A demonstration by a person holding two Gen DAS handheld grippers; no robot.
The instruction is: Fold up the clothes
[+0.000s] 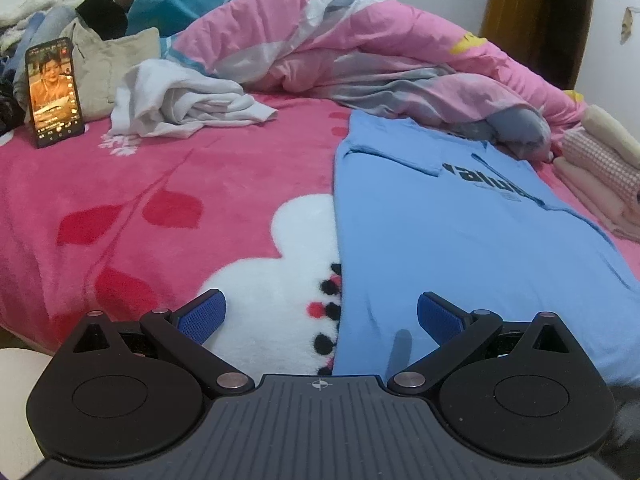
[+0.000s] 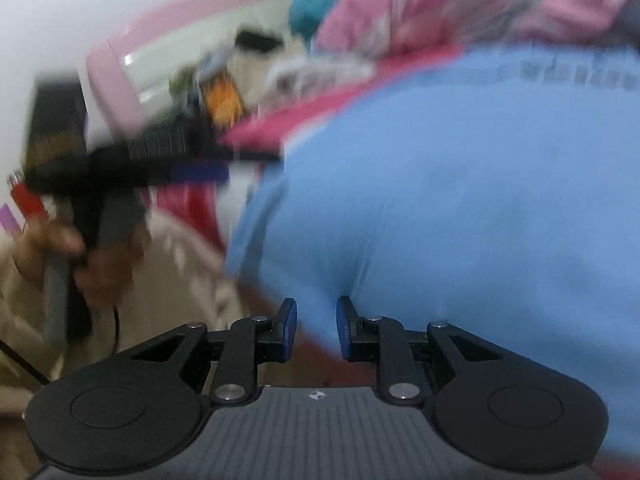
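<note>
Pink plush bedspread (image 1: 120, 208) carries a light-blue printed T-shirt (image 1: 460, 240), lying flat with both sleeves turned in — lengthwise folds look left to do. Left gripper (image 1: 320, 316) hovers over its hem edge, jaws wide, empty. Right gripper (image 2: 316, 326) has narrowed around bunched hem fabric; blur hides whether it pinches. A crumpled white garment (image 1: 188, 100) waits, and a rumpled pink quilt (image 1: 360, 56) crowds the collar end.

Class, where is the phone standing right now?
In the left wrist view, the phone stands upright at far left on the pink blanket, against a beige cushion.
</note>
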